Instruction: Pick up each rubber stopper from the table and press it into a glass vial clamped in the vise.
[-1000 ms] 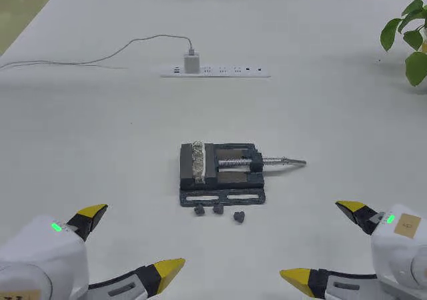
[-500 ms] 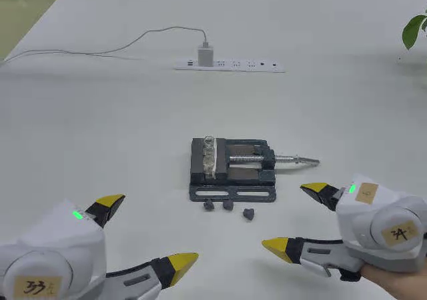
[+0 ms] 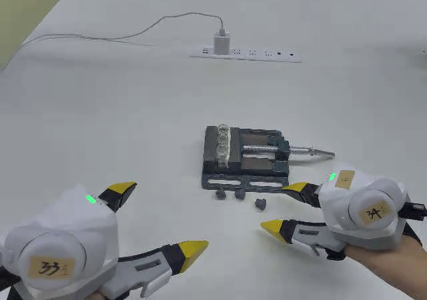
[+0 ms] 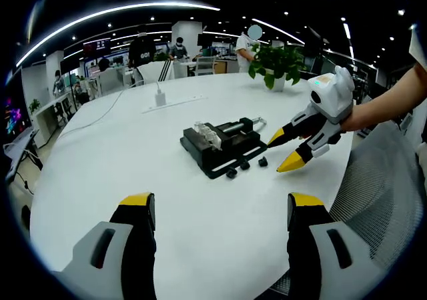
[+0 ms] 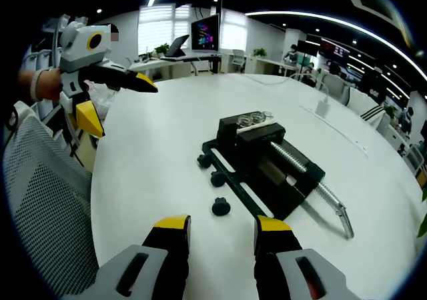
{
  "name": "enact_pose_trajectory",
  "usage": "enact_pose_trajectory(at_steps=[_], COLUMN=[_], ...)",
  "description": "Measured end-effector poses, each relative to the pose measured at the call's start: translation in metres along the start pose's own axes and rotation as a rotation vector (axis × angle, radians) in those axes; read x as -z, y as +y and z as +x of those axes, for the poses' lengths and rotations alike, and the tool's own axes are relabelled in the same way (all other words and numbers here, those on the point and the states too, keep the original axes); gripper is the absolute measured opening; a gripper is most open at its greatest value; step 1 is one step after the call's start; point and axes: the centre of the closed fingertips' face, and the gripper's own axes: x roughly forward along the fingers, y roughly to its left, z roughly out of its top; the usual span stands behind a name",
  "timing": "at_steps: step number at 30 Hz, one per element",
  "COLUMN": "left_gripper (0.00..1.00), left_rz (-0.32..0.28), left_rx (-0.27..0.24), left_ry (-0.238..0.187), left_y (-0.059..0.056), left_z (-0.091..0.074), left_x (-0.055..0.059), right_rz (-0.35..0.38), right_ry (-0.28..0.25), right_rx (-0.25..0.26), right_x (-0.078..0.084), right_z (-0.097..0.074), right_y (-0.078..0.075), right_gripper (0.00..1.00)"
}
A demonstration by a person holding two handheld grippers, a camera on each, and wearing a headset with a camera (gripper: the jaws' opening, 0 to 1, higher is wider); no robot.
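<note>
Both jaw pairs apart, right gripper (image 3: 281, 207) beside stoppers (image 3: 239, 196), left gripper (image 3: 162, 217) farther off.

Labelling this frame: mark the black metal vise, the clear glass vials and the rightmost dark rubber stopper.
black metal vise (image 3: 250, 167), head view, bed between jaws.
clear glass vials (image 3: 223, 143), head view, mid-row.
rightmost dark rubber stopper (image 3: 261, 205), head view, its top.
</note>
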Motion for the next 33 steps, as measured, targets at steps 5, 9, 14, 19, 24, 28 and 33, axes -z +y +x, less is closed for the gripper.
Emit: enact_pose_trajectory(at_steps=[5,9,14,19,24,28,33], left_gripper=[0.79,0.79,0.78,0.78,0.78,0.77,0.77], left_rz=[-0.011,-0.019,-0.025,-0.028,-0.030,-0.034,-0.038], left_rx=[-0.004,-0.011,-0.017,-0.020,-0.019,-0.017,-0.017], left_ry=[0.000,0.001,0.001,0.000,0.001,0.003,0.004], left_y=[0.000,0.002,0.003,0.004,0.003,0.002,0.002], left_z=[-0.001,-0.002,-0.003,-0.004,-0.004,-0.004,-0.004], left_x=[0.001,0.003,0.004,0.004,0.005,0.006,0.006], right_rz=[0.018,0.021,0.021,0.019,0.024,0.027,0.029], right_ry=[-0.007,-0.022,-0.035,-0.037,-0.036,-0.038,-0.043], right_rx=[-0.006,-0.006,-0.012,-0.012,-0.019,-0.019,-0.020], right_x=[0.000,-0.003,-0.006,-0.006,-0.005,-0.005,-0.007], right_z=[0.003,0.005,0.007,0.009,0.010,0.011,0.012], right_y=[0.000,0.000,0.001,0.000,0.001,0.002,0.003], right_gripper=[0.28,0.20,0.16,0.13,0.11,0.10,0.08])
